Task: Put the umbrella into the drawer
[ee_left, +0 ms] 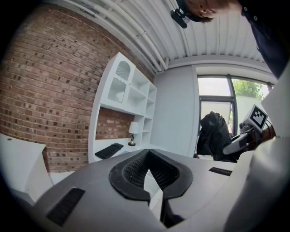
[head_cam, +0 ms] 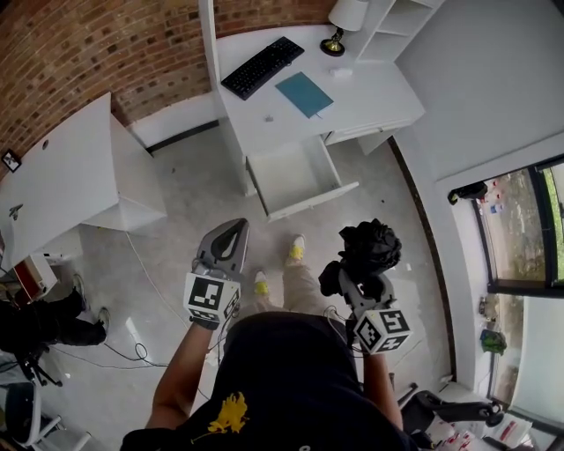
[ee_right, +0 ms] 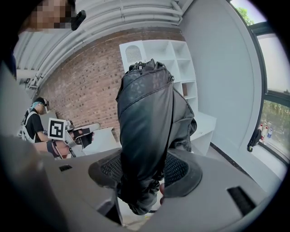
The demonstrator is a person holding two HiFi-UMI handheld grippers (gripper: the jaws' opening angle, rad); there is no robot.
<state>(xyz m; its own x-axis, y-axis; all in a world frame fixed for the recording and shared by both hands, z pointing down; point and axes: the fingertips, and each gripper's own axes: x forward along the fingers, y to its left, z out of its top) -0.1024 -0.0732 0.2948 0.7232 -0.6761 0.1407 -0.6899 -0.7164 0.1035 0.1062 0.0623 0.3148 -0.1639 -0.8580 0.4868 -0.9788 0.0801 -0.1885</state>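
Observation:
The black folded umbrella (head_cam: 370, 247) stands upright between the pads of my right gripper (head_cam: 365, 275), which is shut on its lower part. In the right gripper view the umbrella (ee_right: 147, 122) fills the middle and hides the gap between the jaws (ee_right: 145, 171). My left gripper (head_cam: 234, 229) hangs beside it to the left, its tips touching with nothing between them (ee_left: 148, 153). The open white drawer (head_cam: 300, 201) juts out from under the desk (head_cam: 361, 101), ahead of both grippers, and shows a bare inside. The left gripper view also shows the umbrella (ee_left: 213, 136) at its right.
On the desk lie a black keyboard (head_cam: 262, 66) and a teal book (head_cam: 304, 93), with a lamp (head_cam: 339, 26) by the white shelf unit (head_cam: 392, 22). A white table (head_cam: 62, 176) stands at left, near a person (head_cam: 44, 321) and floor cables (head_cam: 132, 348). Windows line the right wall.

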